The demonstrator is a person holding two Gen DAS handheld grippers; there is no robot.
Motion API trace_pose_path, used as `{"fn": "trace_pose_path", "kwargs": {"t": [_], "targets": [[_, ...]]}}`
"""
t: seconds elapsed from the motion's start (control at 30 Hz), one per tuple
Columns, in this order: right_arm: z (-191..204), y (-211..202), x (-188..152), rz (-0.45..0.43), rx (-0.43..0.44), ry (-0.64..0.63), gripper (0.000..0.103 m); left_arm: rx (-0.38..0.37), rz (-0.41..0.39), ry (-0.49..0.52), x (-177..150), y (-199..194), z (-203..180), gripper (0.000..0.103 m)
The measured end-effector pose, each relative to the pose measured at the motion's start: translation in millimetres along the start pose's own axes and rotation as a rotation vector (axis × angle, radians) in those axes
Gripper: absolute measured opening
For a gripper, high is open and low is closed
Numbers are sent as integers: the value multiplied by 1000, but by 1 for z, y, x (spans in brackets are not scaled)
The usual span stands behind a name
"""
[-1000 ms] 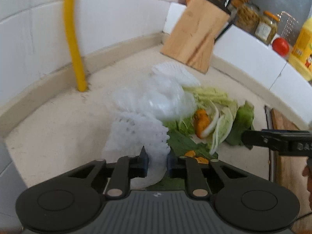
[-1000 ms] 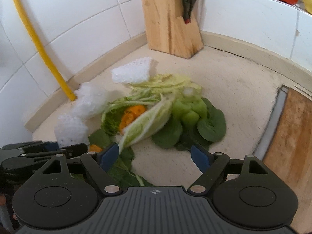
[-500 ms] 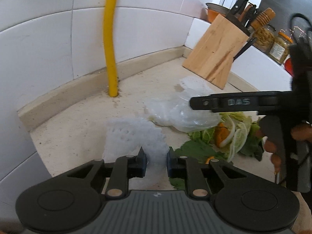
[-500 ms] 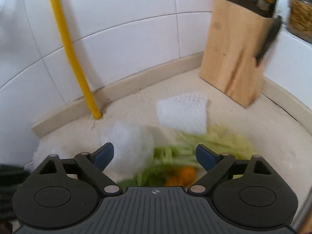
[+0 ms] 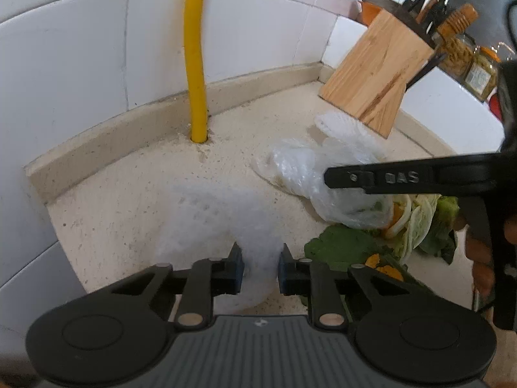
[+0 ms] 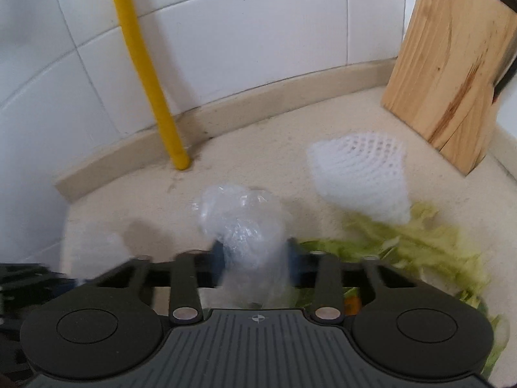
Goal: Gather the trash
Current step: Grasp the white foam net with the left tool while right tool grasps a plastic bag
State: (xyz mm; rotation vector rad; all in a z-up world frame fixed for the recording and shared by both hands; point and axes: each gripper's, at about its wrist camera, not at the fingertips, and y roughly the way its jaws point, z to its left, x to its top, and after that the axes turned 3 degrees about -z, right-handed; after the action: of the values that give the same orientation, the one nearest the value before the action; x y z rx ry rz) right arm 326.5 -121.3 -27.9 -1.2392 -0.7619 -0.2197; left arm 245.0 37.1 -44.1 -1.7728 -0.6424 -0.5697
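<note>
My left gripper (image 5: 259,270) is shut on a white foam net sleeve (image 5: 213,226) and holds it over the beige counter. My right gripper (image 6: 255,260) is shut on a crumpled clear plastic bag (image 6: 245,223); in the left wrist view the bag (image 5: 310,174) hangs under the right gripper's finger (image 5: 381,177). A second white foam net (image 6: 362,171) lies by the knife block, partly on the vegetable scraps. Green leaves and orange peel (image 5: 404,226) lie in a heap on the counter; they also show in the right wrist view (image 6: 420,245).
A yellow pipe (image 5: 195,64) rises from the counter at the tiled wall (image 5: 80,64). A wooden knife block (image 5: 374,71) stands in the corner, with jars (image 5: 478,71) on a ledge behind it. The counter corner is walled on two sides.
The right gripper swung left over the pile and closed on the clear plastic bag. The left gripper, still holding its foam net, pulled back left away from the scraps.
</note>
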Motion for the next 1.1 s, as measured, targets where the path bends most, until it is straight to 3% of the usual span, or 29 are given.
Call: {"fn": "trace_pose_path", "kwargs": {"t": [0.17, 0.27, 0.3, 0.4, 0.43, 0.47, 0.83, 0.9, 0.97, 1.03, 1.1], "targets": [[6, -26, -1, -37, 31, 13, 34, -7, -49, 15, 4, -19, 1, 15], [11, -37, -1, -54, 57, 12, 34, 5, -41, 38, 1, -17, 2, 27], [12, -39, -2, -58, 55, 9, 36, 15, -33, 37, 0, -15, 3, 37], [18, -29, -6, -37, 47, -33, 60, 41, -30, 48, -5, -11, 4, 50], [21, -26, -8, -35, 33, -50, 77, 56, -33, 59, -6, -11, 4, 56], [23, -22, -10, -32, 26, -65, 84, 72, -34, 66, -7, -10, 5, 58], [27, -6, -15, -7, 2, -117, 88, 113, -41, 43, -6, 3, 12, 62], [29, -4, -18, -1, 1, -122, 84, 126, -20, 43, -5, 9, 14, 49], [32, 0, -20, 25, -5, -123, 60, 158, -20, 61, -5, 8, 13, 35], [31, 1, -22, 53, 32, -95, 43, 139, -19, 38, -4, 3, 18, 19], [33, -4, -23, 51, 28, -81, 37, 110, -17, 0, -3, -3, 25, 15]]}}
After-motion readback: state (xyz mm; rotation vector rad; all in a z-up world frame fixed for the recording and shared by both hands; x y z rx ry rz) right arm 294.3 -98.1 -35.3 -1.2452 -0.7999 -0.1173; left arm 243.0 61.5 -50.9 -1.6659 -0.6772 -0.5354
